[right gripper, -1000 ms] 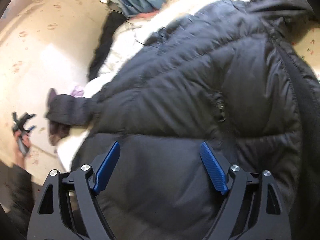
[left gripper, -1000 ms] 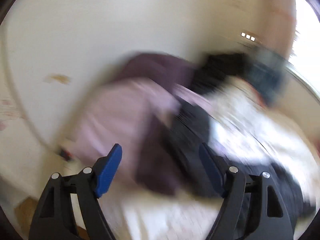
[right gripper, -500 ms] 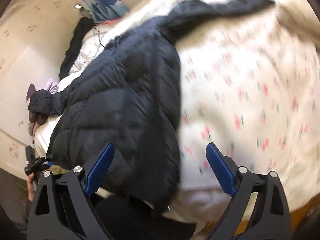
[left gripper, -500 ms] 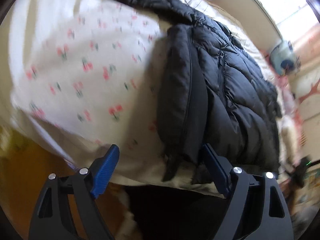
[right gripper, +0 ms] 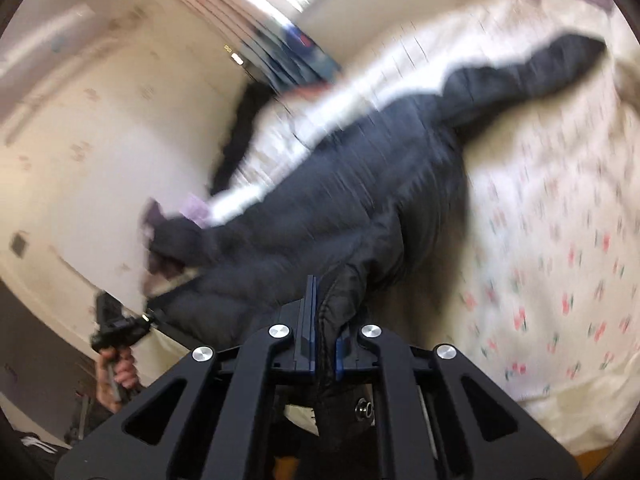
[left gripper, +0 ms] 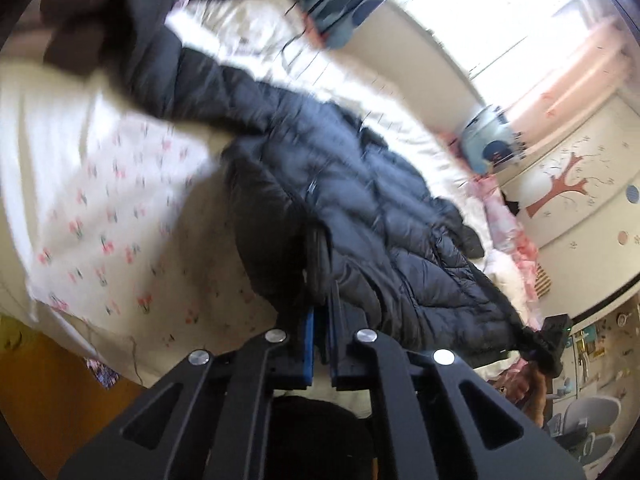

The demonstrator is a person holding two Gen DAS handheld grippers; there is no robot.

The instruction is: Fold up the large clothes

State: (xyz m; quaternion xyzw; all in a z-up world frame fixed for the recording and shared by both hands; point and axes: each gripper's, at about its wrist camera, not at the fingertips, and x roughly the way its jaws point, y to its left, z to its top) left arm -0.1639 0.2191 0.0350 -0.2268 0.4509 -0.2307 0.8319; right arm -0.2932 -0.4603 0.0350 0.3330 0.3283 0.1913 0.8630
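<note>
A large black puffer jacket (left gripper: 360, 200) lies spread on a bed with a white cherry-print sheet (left gripper: 100, 208). My left gripper (left gripper: 320, 320) is shut on the jacket's near hem corner. In the right wrist view the jacket (right gripper: 360, 192) stretches away, one sleeve (right gripper: 540, 72) reaching far right. My right gripper (right gripper: 324, 320) is shut on the other hem corner, fabric bunched between its blue pads. Each view shows the other gripper held in a hand: the right one (left gripper: 556, 340), the left one (right gripper: 116, 328).
Purple clothing (left gripper: 80, 20) and a pile of dark and blue garments (left gripper: 332, 12) lie at the bed's far end. A bright window (left gripper: 500, 20) is beyond. Pink bedding (left gripper: 512, 236) lies on the right. The cherry sheet (right gripper: 560, 260) spreads right of the jacket.
Both grippers were open half a second ago above the jacket's hem. Now both have shut on the hem, one at each corner. Both views are motion-blurred.
</note>
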